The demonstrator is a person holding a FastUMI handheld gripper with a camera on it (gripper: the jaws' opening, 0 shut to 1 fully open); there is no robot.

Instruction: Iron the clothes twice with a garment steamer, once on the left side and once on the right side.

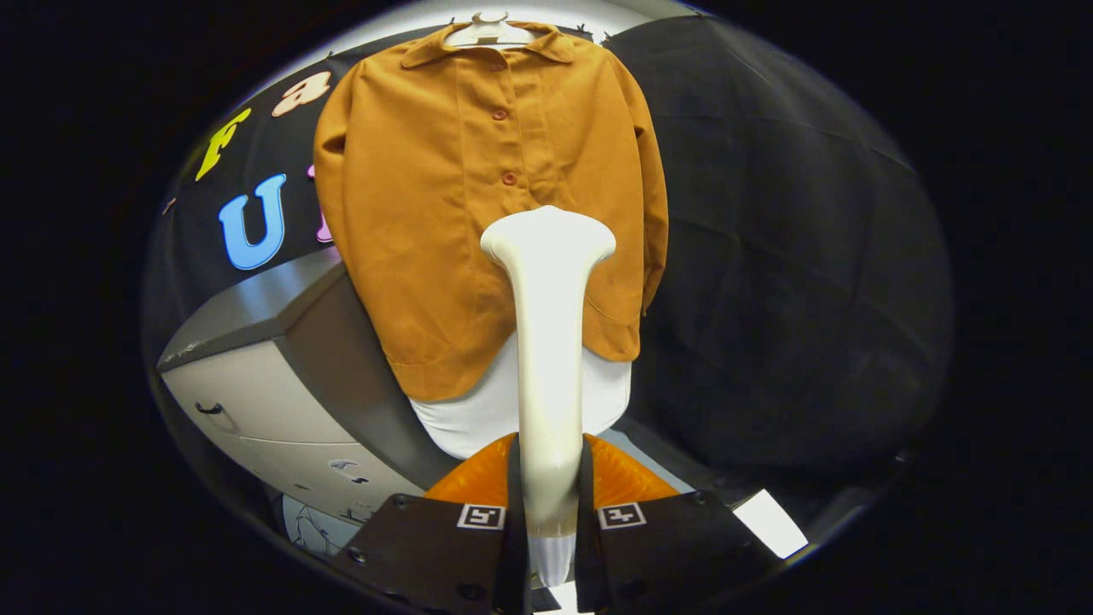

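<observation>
Gripper (547, 512): we see its two fingers closed tight on the lower handle of the garment steamer (547, 342), one pressing each side, with no gap left.
Grip risk: the handle is smooth and rounded, so we judge it could twist or slide between the fingers if we swing it sharply.
Steamer head: the flared top sits upright ahead of the fingers, in front of the shirt's lower middle; we cannot tell whether it touches the cloth.
Shirt (478, 188): orange-brown, buttoned, on a hanger (488, 32) beyond the steamer, with a white layer (478, 414) showing below its hem.
Pass risk: the head sits near the button line, so we could catch a button or drift off the intended side.
Swing risk: the shirt hangs free; a hard push could set it swaying or slip it off the hanger.
Cabinet (256, 376): grey, beside the shirt's left hem, near enough to knock on a left-side pass.
</observation>
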